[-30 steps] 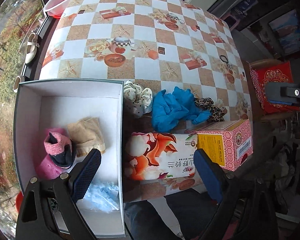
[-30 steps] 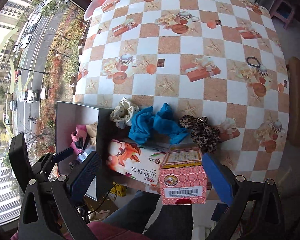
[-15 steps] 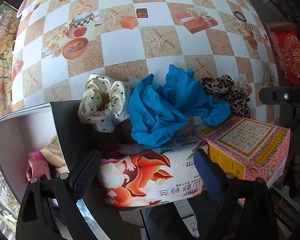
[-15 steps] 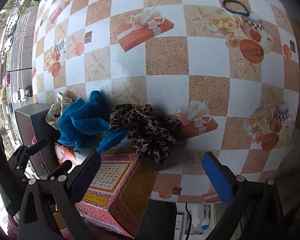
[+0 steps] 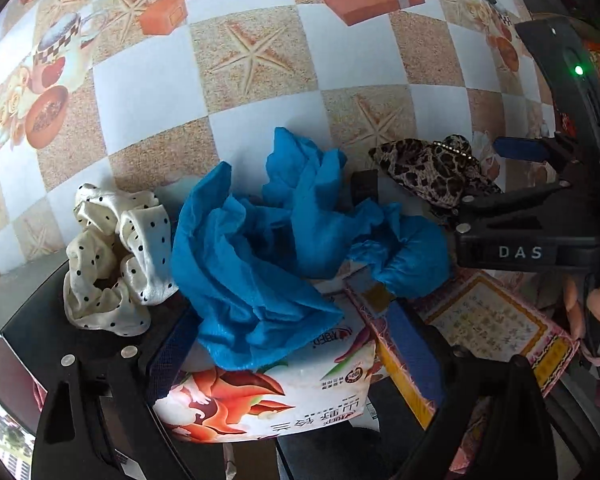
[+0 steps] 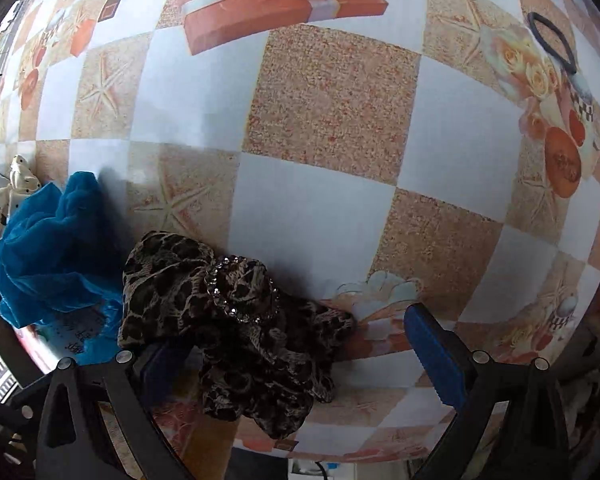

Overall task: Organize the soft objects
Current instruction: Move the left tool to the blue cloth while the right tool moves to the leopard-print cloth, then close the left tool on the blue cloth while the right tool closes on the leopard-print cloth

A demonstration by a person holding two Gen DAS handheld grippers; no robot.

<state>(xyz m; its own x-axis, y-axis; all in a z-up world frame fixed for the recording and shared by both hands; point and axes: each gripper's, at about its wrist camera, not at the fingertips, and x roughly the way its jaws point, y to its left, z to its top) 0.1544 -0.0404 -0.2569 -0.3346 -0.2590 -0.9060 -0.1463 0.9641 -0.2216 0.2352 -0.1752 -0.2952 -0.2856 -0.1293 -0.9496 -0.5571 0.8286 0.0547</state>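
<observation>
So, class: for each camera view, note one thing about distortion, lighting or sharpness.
Left wrist view: fisheye bends the checked tablecloth squares; the blue cloth is sharp and evenly lit, with no hard glare. Right wrist view: the bulge is stronger, the grid curving round a dome; the leopard scrunchie looks slightly soft and casts a faint shadow on the cloth behind it.

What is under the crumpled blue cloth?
The blue cloth drapes over the top of a flowery tissue pack, and its right end lies on the pink box. Whatever else sits beneath its folds is covered.
</observation>
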